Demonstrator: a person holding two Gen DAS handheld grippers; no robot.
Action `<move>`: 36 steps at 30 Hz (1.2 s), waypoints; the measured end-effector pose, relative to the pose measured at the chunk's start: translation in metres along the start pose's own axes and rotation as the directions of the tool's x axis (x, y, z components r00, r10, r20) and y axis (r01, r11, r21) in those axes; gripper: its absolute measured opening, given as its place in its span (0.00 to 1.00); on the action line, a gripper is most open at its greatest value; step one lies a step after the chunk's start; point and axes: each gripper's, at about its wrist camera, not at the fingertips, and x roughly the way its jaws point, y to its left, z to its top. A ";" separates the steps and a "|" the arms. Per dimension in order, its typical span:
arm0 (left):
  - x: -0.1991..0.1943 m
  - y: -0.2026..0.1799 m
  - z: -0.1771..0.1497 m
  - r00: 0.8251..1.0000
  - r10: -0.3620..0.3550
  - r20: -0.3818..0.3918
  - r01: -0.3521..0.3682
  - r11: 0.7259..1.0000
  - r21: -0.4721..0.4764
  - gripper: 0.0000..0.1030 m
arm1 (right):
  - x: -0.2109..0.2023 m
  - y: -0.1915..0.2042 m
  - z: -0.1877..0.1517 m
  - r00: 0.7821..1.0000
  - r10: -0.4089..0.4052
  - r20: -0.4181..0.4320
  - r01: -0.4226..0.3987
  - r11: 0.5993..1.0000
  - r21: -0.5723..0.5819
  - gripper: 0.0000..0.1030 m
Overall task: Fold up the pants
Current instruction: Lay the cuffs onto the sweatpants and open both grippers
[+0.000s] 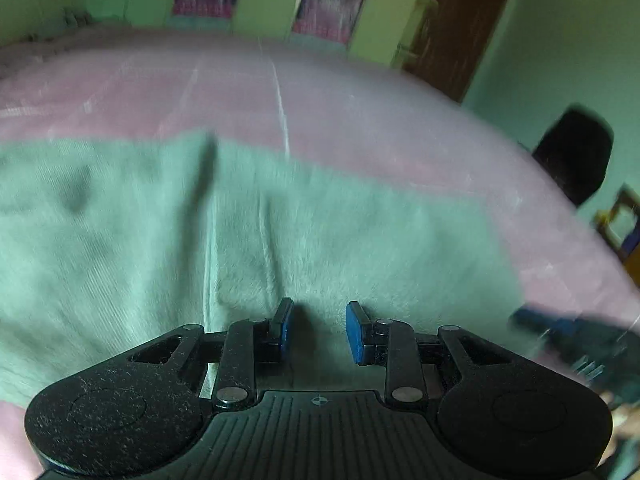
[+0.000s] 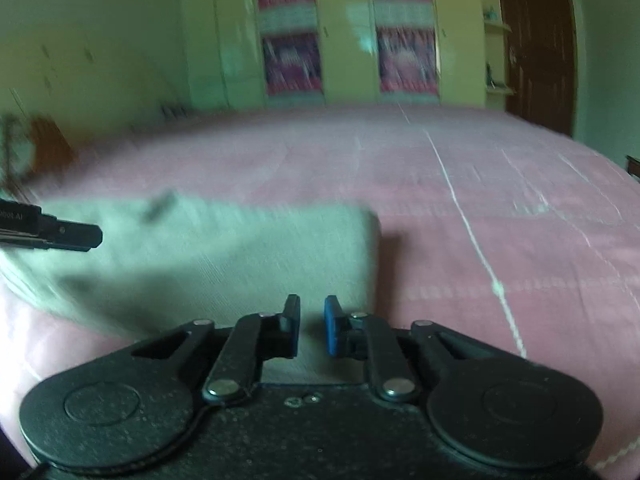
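Pale grey-green pants lie spread on a pink bed sheet. My left gripper is open and empty just above the cloth, near its front edge. In the right wrist view the pants lie as a flat folded slab with its right edge near the middle. My right gripper is open and empty above that slab's near right corner. The left gripper's tip shows at the left edge, above the cloth. The right gripper shows blurred at the right of the left wrist view.
The bed sheet has a white thread line running across it. Beyond the bed stand green wardrobe doors and a brown door. A dark chair stands at the bed's right side.
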 end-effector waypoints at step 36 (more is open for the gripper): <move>0.068 -0.023 0.064 0.994 0.095 -0.057 -0.085 0.984 0.158 0.50 | 0.098 -0.020 0.072 0.986 0.019 -0.168 -0.037 0.994 -0.099 0.13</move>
